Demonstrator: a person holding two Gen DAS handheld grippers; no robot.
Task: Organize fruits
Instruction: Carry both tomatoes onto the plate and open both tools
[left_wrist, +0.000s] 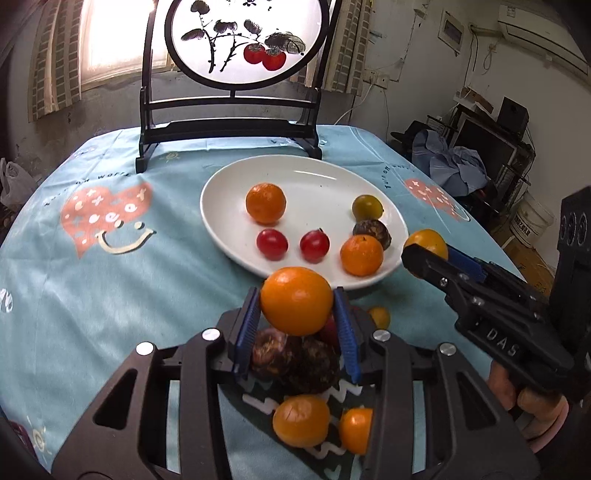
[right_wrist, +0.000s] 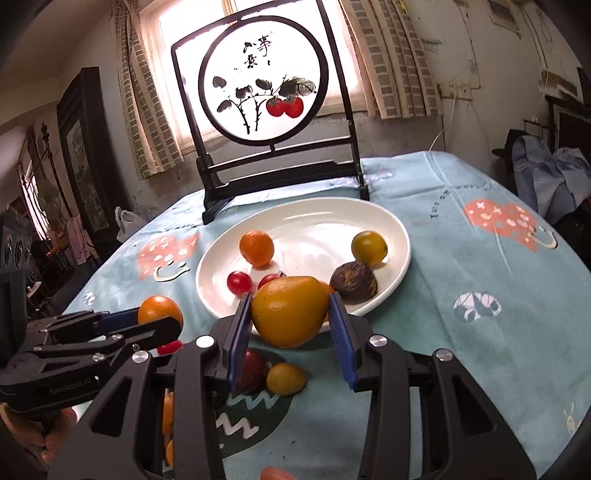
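A white plate (left_wrist: 314, 173) holds two oranges, two red cherry tomatoes, a yellow-green fruit and a dark wrinkled fruit. My left gripper (left_wrist: 297, 306) is shut on an orange (left_wrist: 295, 304), held above the cloth just before the plate's near rim. My right gripper (right_wrist: 290, 314) is shut on a yellow-orange fruit (right_wrist: 288, 310) at the plate's (right_wrist: 400, 258) near edge; it also shows in the left wrist view (left_wrist: 424, 247). The left gripper shows in the right wrist view (right_wrist: 162, 321) with its orange (right_wrist: 159, 308).
Loose fruit lies on the blue tablecloth under the grippers: two dark wrinkled fruits (left_wrist: 295, 358), small oranges (left_wrist: 301, 419), a small yellow one (right_wrist: 286, 378). A black-framed round painted screen (left_wrist: 236, 74) stands behind the plate. Clutter stands beyond the table's right edge.
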